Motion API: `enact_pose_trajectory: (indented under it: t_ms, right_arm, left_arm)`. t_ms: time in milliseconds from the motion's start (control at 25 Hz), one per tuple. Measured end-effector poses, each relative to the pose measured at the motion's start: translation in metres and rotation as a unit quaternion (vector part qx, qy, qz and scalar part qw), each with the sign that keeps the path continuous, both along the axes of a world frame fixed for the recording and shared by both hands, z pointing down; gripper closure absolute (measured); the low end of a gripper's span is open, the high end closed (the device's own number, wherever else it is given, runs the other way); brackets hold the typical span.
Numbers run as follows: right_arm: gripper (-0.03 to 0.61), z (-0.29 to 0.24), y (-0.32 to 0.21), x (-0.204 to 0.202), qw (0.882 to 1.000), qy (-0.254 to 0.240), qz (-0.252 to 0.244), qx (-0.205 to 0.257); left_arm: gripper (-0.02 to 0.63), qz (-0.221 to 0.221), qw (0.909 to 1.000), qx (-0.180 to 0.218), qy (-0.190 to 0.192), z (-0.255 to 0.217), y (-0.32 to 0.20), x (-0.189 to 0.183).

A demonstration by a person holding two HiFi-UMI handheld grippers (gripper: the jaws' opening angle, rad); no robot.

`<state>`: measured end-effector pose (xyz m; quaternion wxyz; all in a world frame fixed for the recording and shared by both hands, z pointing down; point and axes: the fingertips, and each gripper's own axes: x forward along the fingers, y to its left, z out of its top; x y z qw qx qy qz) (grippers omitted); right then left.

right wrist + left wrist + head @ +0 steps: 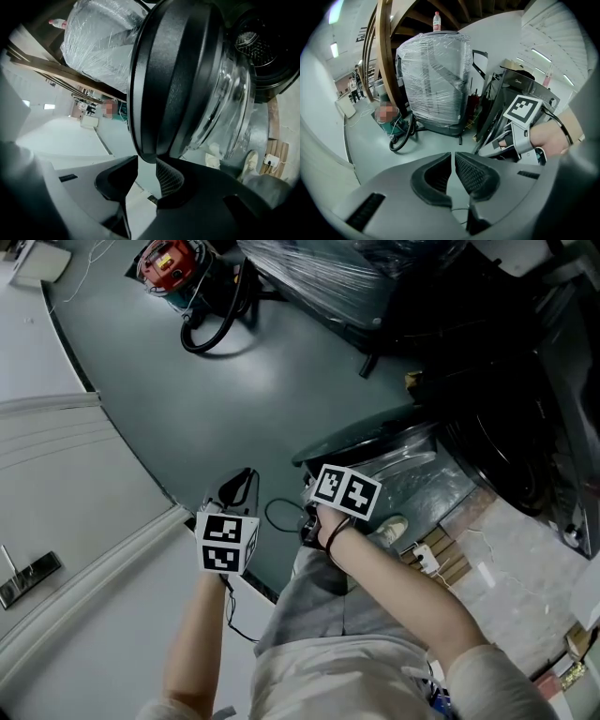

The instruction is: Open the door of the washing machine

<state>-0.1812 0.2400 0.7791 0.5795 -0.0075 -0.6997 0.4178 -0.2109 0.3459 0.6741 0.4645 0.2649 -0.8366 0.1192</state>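
Grip first: your right gripper [146,164] is clamped on the bottom edge of the washing machine door [173,79], with the black rim pinched between the jaw tips. Only the right gripper view shows that. It also shows the door standing open, clear of the drum [262,42], with its glass bowl [225,93] bulging towards the opening.

From the head view the same door is just a dark curved edge ahead of your right hand [328,521] (the marker cube [345,491] covers the jaws there). Both grippers sit side by side above the grey-green floor [234,399].

Your left gripper [453,157] is closed with nothing in it, its jaws almost meeting. Its view catches your right hand and cube off to the right, and a plastic-wrapped bundle [433,79] with a bottle [437,21] on top. Near that bundle stands a vacuum cleaner [169,266], whose red top only the head view shows.
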Motion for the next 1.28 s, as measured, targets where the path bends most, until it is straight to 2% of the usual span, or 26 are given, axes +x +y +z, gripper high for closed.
enact_pose_trajectory:
  t_ms: [120, 240, 480, 680, 880, 1080, 1280]
  right_arm:
    - [0.451, -0.019, -0.001, -0.006, 0.999, -0.024, -0.028, -0.017]
    - [0.461, -0.047, -0.012, -0.017, 0.997, -0.059, -0.038, -0.011]
    - [0.477, -0.106, -0.050, -0.026, 0.994, -0.108, -0.025, 0.009]
    - [0.499, -0.157, -0.096, -0.034, 0.987, -0.153, -0.005, 0.044]
    - [0.508, -0.219, -0.138, -0.030, 0.972, -0.219, -0.006, 0.082]
    - [0.512, -0.266, -0.188, -0.006, 0.957, -0.258, 0.011, 0.135]
    - [0.514, -0.314, -0.239, 0.022, 0.932, -0.300, 0.019, 0.202]
  left_arm:
    - [0.572, 0.007, 1.0000, 0.003, -0.005, -0.008, -0.007, -0.002]
    - [0.572, 0.022, 0.9996, 0.003, -0.018, -0.021, -0.020, -0.007]
    - [0.572, 0.033, 0.9981, 0.036, -0.037, -0.067, -0.051, -0.018]
    - [0.572, 0.066, 0.9936, 0.057, -0.072, -0.113, -0.086, -0.038]
    - [0.572, 0.101, 0.9869, 0.083, -0.094, -0.153, -0.129, -0.045]
    - [0.572, 0.138, 0.9780, 0.116, -0.105, -0.186, -0.180, -0.035]
    - [0.572, 0.172, 0.9680, 0.138, -0.119, -0.216, -0.231, -0.022]
